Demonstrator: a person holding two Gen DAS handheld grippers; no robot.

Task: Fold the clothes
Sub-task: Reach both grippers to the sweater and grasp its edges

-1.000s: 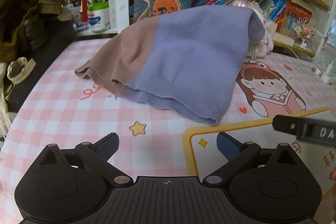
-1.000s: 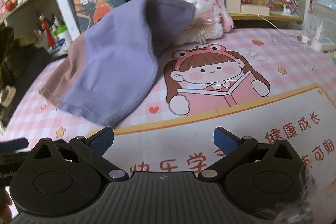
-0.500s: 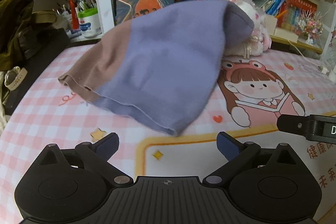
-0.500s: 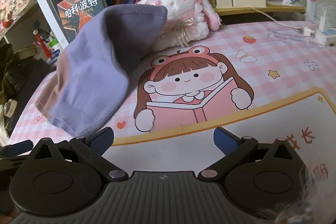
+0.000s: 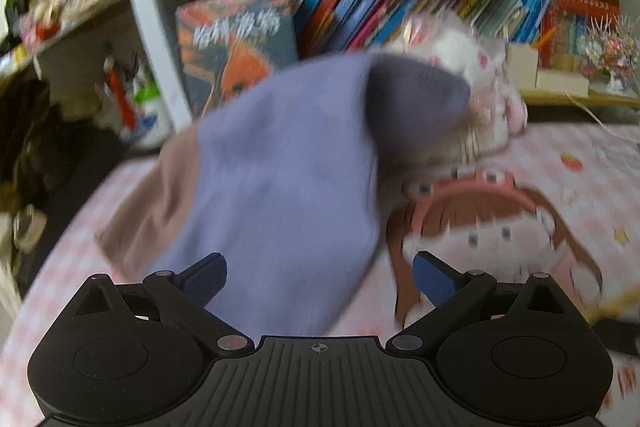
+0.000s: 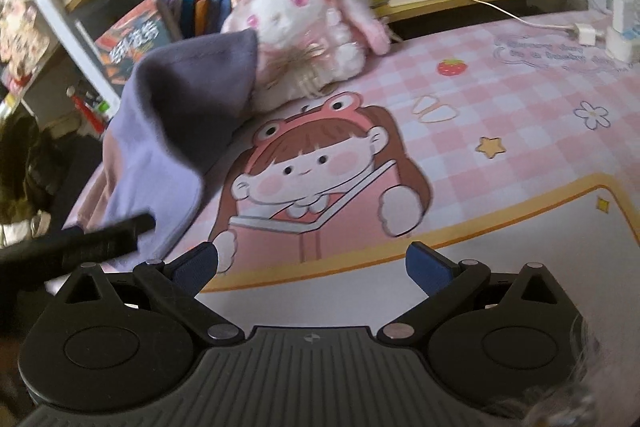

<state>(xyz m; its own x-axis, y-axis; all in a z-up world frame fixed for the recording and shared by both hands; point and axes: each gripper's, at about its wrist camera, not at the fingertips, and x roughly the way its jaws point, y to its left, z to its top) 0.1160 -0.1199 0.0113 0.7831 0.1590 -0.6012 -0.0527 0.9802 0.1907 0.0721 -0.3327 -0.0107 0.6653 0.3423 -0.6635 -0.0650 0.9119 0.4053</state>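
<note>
Sweater [image 5: 280, 179]: soft, light knit, lilac with a brown panel; likely limp and prone to sag. It is draped against the plush rabbit [image 6: 296, 23] at the surface [image 6: 520, 131] back. Best grip, by judgement: near hem corners.

Left tongs [image 5: 320, 275]: wide, empty, hem between fingers, level and low.

Right tongs [image 6: 312, 267]: wide, empty, over mat, beside the sweater.

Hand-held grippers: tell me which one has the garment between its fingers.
The left hand-held gripper: its open fingers straddle the purple-and-brown garment's near edge. The right hand-held gripper is open over the cartoon mat.
</note>
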